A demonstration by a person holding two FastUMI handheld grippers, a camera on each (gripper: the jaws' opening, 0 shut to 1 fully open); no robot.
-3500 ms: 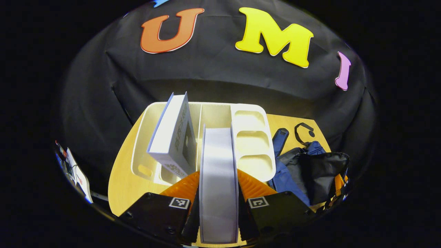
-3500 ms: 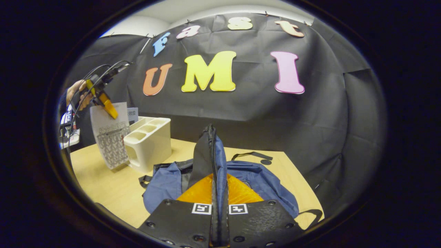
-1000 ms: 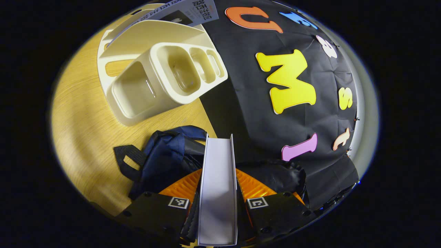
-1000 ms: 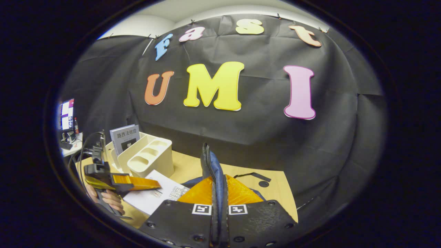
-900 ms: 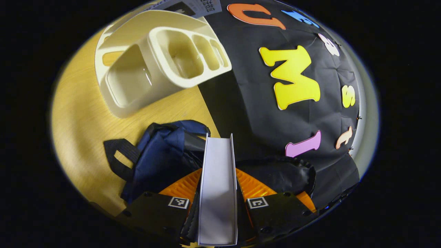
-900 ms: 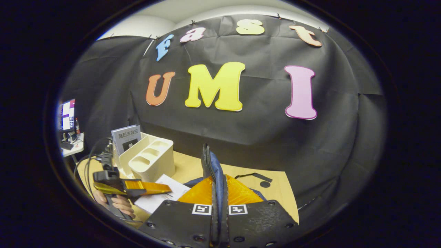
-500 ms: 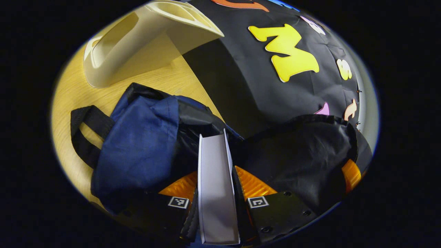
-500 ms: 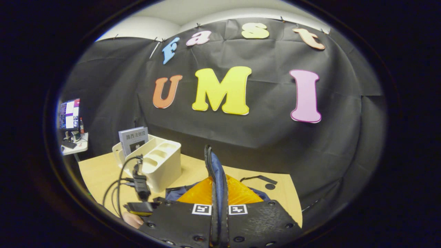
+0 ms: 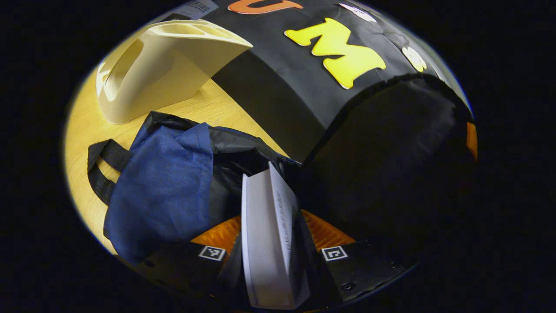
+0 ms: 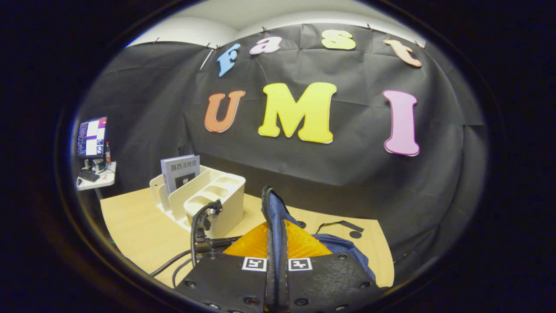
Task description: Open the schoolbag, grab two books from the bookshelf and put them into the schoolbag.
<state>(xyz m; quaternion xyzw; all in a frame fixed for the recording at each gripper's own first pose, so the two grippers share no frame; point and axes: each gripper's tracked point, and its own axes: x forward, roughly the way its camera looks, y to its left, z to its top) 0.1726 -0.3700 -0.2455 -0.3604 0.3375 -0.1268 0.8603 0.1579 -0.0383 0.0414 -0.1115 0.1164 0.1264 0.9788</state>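
Observation:
A white book [image 9: 260,230] lies between the fingers of my left gripper [image 9: 271,228], tilted, with its far end inside the dark mouth of the blue schoolbag [image 9: 165,182]. The fingers stand a little apart from it, so the gripper is open. The bag's black-lined flap [image 9: 391,152] is held up on the right. In the right gripper view, my right gripper [image 10: 276,243] is shut on the bag's zipped edge [image 10: 273,208] and lifts it. A second book [image 10: 180,171] stands in the cream bookshelf [image 10: 204,195].
The bookshelf [image 9: 160,65] stands on the wooden table [image 10: 139,230], left of the bag. A black strap [image 9: 102,165] of the bag lies on the table. The left gripper's cables [image 10: 197,237] show low in the right gripper view. A monitor [image 10: 91,137] stands far left.
My left gripper carried the white book from the bookshelf down into the bag's mouth. Its fingers have now spread and the book has tilted. My right gripper kept hold of the bag's edge.

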